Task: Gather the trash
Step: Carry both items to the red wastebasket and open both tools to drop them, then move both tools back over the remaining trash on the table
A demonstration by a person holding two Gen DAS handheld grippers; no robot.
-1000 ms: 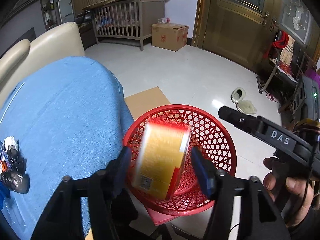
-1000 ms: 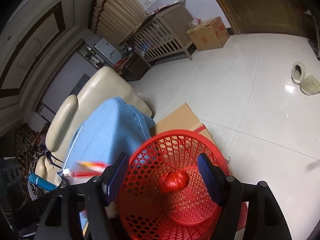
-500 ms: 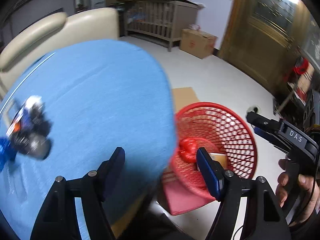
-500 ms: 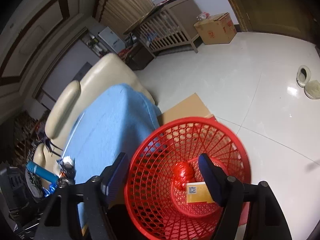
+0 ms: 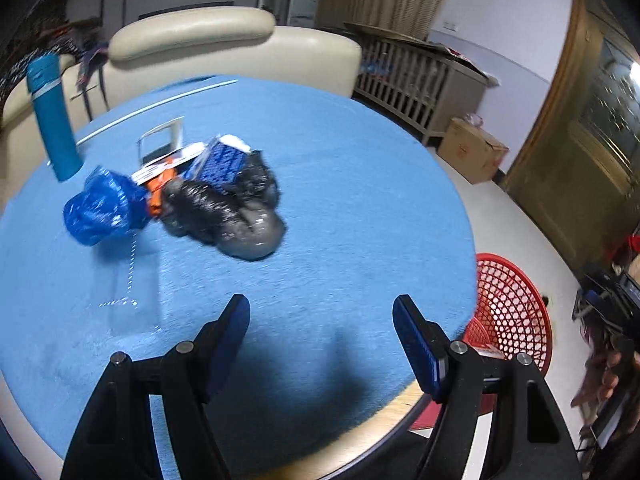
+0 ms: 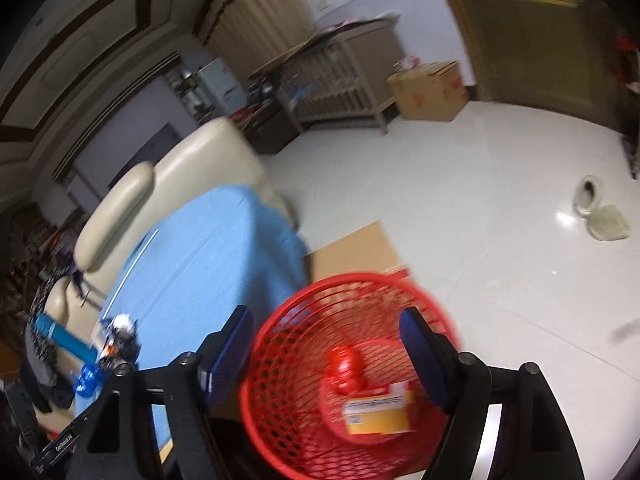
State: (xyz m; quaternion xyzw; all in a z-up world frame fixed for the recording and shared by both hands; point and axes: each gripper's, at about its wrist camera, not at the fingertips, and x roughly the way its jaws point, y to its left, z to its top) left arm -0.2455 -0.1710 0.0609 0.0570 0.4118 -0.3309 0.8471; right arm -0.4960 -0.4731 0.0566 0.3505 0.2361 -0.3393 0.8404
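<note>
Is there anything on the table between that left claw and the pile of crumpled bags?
Nothing: the left wrist view shows only bare blue tablecloth between the open left gripper and the black bag.

Round worktop (image 5: 360, 208) w/ blue cloth carried blue bag (image 5: 102, 208), black bags (image 5: 228, 216), teal bottle (image 5: 52, 116) upright, cartons betw. them. Floor (image 6: 460, 208): red basket (image 6: 288, 368), slippers (image 6: 600, 212).
</note>
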